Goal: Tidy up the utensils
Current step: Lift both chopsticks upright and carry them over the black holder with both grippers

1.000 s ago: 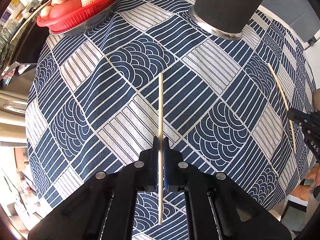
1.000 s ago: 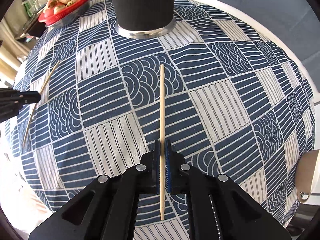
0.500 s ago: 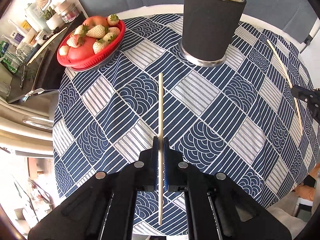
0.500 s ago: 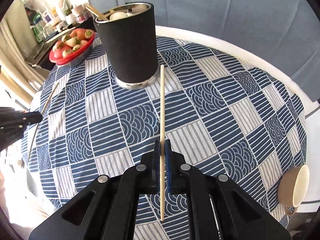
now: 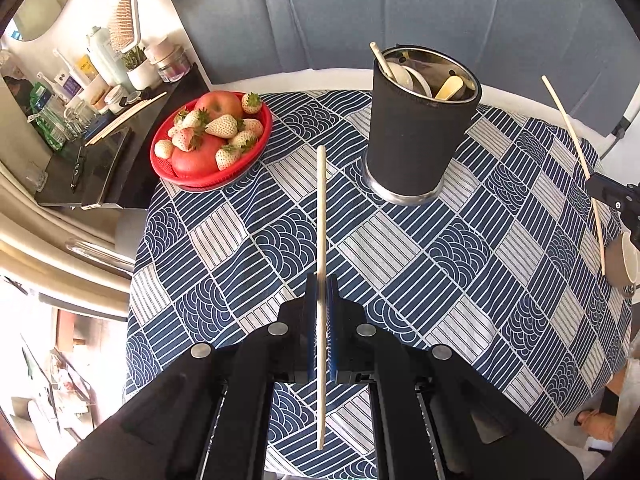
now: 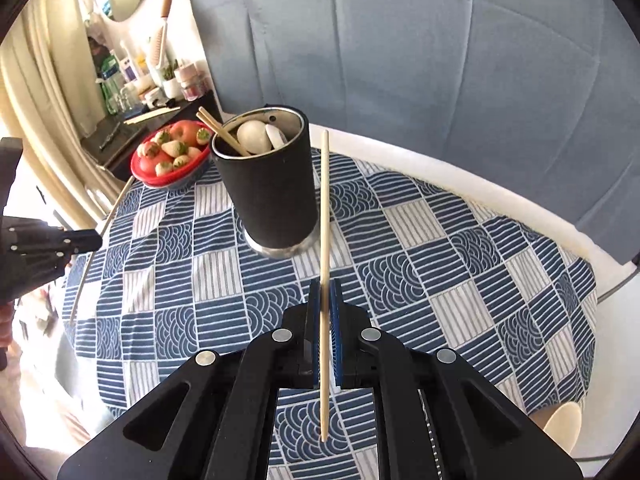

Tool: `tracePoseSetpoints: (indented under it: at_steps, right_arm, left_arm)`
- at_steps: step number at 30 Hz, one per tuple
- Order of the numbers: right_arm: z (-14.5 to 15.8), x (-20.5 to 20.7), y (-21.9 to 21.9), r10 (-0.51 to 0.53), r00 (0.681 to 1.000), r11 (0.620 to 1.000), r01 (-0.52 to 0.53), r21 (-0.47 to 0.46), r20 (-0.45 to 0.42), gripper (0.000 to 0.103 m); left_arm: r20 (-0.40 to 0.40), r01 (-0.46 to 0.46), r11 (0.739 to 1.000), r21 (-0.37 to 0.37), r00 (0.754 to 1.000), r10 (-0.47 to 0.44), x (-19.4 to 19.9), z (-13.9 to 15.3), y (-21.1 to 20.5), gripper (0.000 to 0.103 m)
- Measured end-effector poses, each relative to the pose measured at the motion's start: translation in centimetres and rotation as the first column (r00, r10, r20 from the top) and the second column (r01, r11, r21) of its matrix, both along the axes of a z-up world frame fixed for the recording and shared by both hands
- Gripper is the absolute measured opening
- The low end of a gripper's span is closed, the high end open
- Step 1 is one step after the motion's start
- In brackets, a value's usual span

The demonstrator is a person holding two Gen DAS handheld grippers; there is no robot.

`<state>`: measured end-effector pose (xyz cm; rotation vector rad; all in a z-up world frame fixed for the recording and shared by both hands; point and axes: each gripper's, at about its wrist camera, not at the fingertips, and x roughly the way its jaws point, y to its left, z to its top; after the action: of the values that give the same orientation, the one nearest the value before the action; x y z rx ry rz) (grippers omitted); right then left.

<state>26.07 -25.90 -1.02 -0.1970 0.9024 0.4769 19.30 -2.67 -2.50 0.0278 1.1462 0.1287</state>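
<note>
My left gripper (image 5: 321, 280) is shut on a pale wooden chopstick (image 5: 321, 216) held high above the table, its tip pointing toward the black utensil holder (image 5: 416, 136). My right gripper (image 6: 325, 286) is shut on a second chopstick (image 6: 325, 208), lifted and just right of the holder (image 6: 268, 184). The holder stands upright with spoons and chopsticks inside. The right gripper and its chopstick (image 5: 576, 152) show at the right edge of the left wrist view. The left gripper (image 6: 80, 240) shows at the left of the right wrist view.
A red basket of strawberries and apples (image 5: 212, 140) sits at the table's far left. The round table has a blue patterned cloth (image 5: 440, 264). A small cup (image 5: 624, 256) sits at the right edge. A dark side shelf with bottles (image 5: 100, 92) stands beyond the basket.
Both grippers have lifted their chopsticks well above the table and tilted up. The holder's open top has come into view.
</note>
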Motion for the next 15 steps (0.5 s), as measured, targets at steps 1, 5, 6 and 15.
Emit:
tracePoseSetpoints:
  at_steps: [1,5,6,15]
  right_arm:
    - [0.3,0.1,-0.1,0.007,1.0,1.0,-0.007,0.001,0.016,0.005]
    - [1.4,0.3,-0.1,0.026,0.996,1.0,-0.025,-0.019,0.082,0.005]
    - [1.7,0.4,-0.1,0.03,0.995,0.999,-0.029,-0.019,0.095,0.005]
    - [4.5,2.5,0.7,0.041,0.987,0.998,-0.047,0.037,0.156,0.005]
  left_arm:
    - [0.0,-0.006,1.0,0.005,1.0,0.006,0.1,0.2,-0.3,0.005]
    - [0.005,-0.024,1.0,0.019,1.0,0.024,0.5,1.3,-0.8,0.005]
    - [0.008,-0.026,1.0,0.014,1.0,0.025,0.7,1.8,-0.9,0.005]
    - [0.047,0.011,0.998,0.062,0.999,-0.014,4.1,6.3,-1.8,0.005]
